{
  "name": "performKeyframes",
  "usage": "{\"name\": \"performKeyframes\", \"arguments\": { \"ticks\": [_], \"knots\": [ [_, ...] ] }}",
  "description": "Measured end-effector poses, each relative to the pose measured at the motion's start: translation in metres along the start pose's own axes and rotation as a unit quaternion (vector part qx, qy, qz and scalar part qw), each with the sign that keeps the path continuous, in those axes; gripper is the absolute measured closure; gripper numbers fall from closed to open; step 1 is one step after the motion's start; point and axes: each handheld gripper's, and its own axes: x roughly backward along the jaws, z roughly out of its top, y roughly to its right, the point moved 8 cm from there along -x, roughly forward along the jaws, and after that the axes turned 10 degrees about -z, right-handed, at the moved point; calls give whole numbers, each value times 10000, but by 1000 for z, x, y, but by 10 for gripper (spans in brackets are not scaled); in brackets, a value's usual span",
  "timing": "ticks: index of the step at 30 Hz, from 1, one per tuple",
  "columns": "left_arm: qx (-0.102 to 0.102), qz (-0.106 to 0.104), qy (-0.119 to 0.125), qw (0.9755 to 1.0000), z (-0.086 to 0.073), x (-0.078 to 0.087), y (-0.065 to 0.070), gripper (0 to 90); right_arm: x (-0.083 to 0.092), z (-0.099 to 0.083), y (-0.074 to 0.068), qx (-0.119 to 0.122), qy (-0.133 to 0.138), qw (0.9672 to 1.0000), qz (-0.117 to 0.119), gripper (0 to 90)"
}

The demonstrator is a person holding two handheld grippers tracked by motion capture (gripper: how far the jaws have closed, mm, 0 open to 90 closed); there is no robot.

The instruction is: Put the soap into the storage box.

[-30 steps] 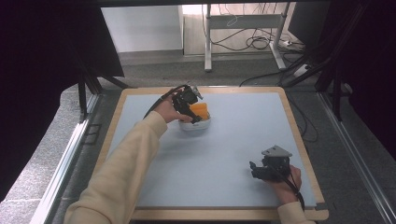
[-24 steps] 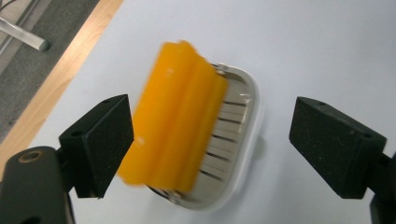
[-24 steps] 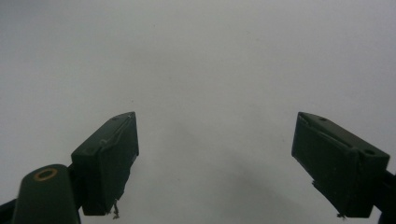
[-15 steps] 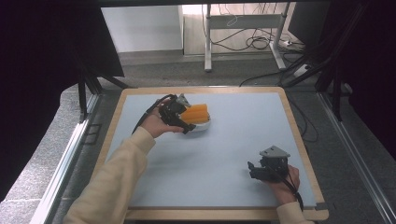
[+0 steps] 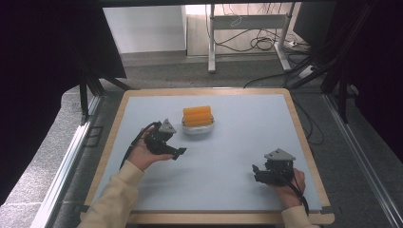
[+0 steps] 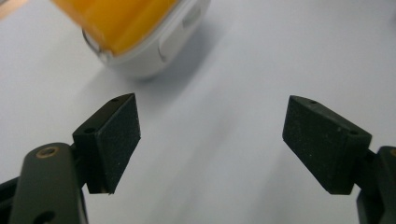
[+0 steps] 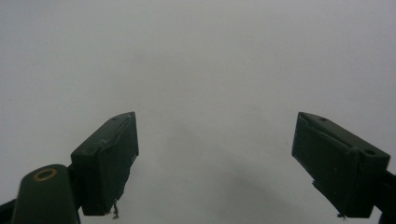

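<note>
A white bowl (image 5: 198, 128) holding orange sticks (image 5: 197, 115) stands at the middle back of the pale blue mat (image 5: 237, 142). My left gripper (image 5: 178, 153) hovers near and to the left of the bowl, apart from it. Its jaws are open with nothing between them, and they have just been closing a little. In the left gripper view the bowl (image 6: 154, 51) and the orange sticks (image 6: 121, 18) lie beyond the left gripper (image 6: 210, 140), at the upper left. My right gripper (image 5: 256, 173) rests at the near right, open over bare mat, as the right gripper view shows (image 7: 212, 158).
A wooden rim (image 5: 304, 142) frames the mat. Metal rails (image 5: 66, 161) run along both sides of the table. Behind it are desk legs (image 5: 211, 38) and cables (image 5: 266, 45) on the floor.
My left gripper has drawn back from over the bowl toward the near left and sunk lower, leaving the orange sticks in the bowl. The right gripper has stayed put.
</note>
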Motion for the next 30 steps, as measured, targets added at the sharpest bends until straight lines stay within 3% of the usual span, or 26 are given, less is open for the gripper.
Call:
{"name": "performKeyframes", "arguments": {
  "ticks": [5, 8, 12, 15, 25, 27, 30],
  "knots": [
    [358, 2, 2, 9994, -29, 5, 5, 185, 0, 0, -1, -6, 19, 10000, 43, 150],
    [414, 172, -71, 9990, -45, 9, 7, 185, 0, 1, -2, -26, 42, 10000, 60, 149],
    [618, 186, 151, 9978, -60, 16, 12, 192, 1, 1, -3, -7, 101, 9999, 99, 149],
    [632, 170, 68, 9978, -68, 16, 14, 194, 2, 2, -4, 8, 143, 9998, 153, 149],
    [542, 245, 164, 9981, -69, 20, 11, 188, 3, 3, -2, -57, 227, 9995, 207, 149],
    [580, 328, 104, 9977, -70, 20, 9, 187, 4, 4, -2, -56, 245, 9994, 227, 148],
    [648, 269, 144, 9974, -70, 21, 7, 187, 4, 5, -3, -51, 307, 9992, 262, 146]
  ]
}}
